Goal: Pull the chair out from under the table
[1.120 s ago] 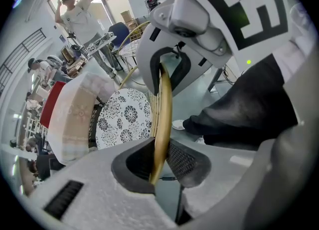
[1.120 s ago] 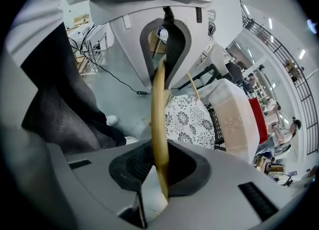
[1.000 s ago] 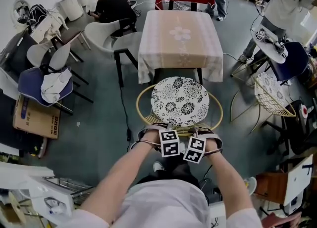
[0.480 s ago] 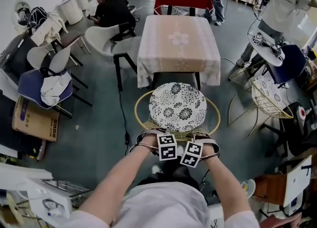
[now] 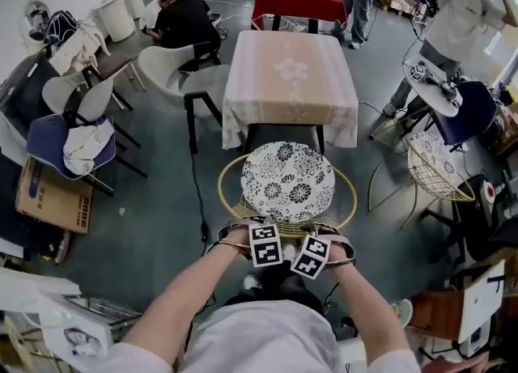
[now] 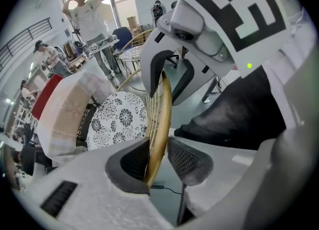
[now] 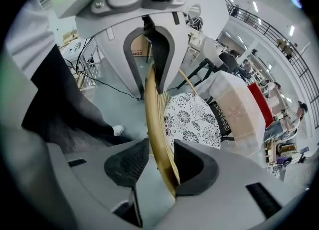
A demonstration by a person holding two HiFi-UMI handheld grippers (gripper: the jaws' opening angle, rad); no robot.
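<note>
The chair has a floral round cushion [image 5: 287, 181] and a gold wire back rim [image 5: 283, 230]; it stands out from the cloth-covered table [image 5: 290, 72]. Side by side at that rim are my left gripper [image 5: 257, 230] and right gripper [image 5: 317, 232]. In the left gripper view the rim [image 6: 162, 109] runs between the jaws of the left gripper [image 6: 158, 159], against one pad with a gap to the other. In the right gripper view the rim [image 7: 153, 114] does the same within the right gripper [image 7: 160, 166]. Both pairs of jaws have just been opening and now stand open around the rim.
White chairs [image 5: 174, 68] and a seated person [image 5: 184, 11] are at the table's left. A blue chair with a cloth [image 5: 69, 141] and a cardboard box [image 5: 53, 197] lie further left. A second wire chair [image 5: 437, 169] stands at the right. A cable [image 5: 197, 193] crosses the floor.
Both hands stay at the chair's back rim. The chair has not visibly moved relative to the table; the whole view has only shifted a little.
</note>
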